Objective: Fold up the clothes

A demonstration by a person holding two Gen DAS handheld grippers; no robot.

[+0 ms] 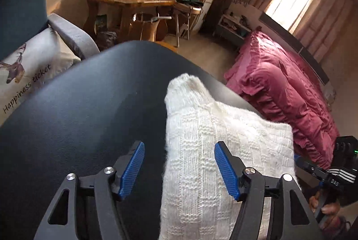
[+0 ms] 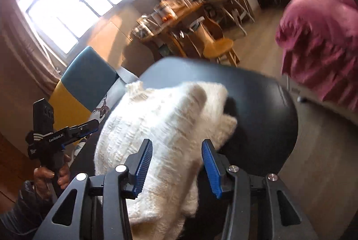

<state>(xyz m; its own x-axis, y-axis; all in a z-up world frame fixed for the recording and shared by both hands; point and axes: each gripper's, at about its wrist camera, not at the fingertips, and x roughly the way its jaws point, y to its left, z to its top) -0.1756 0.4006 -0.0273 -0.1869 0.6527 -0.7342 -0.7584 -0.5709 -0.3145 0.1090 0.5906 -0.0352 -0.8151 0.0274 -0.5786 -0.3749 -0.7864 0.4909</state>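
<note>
White knitted sweater (image 1: 214,150) folded on a round black table (image 1: 78,105), with 2 grippers over it, both spread wide and holding nothing.

The left gripper (image 1: 179,169) hangs above the sweater's left edge, its blue pads apart, with only knit and bare tabletop between them. The right gripper (image 2: 176,167) is likewise wide open above the near part of the garment; that view is motion-blurred, so the knit pattern and the sweater's far fold are hard to read. The sweater's near end runs out of frame under both tools. A hand (image 2: 50,175) grips the left gripper's handle at the edge of the right wrist view; its sleeve is cut off. A crimson ruffled bedspread (image 1: 284,92) lies beyond the table.
</note>
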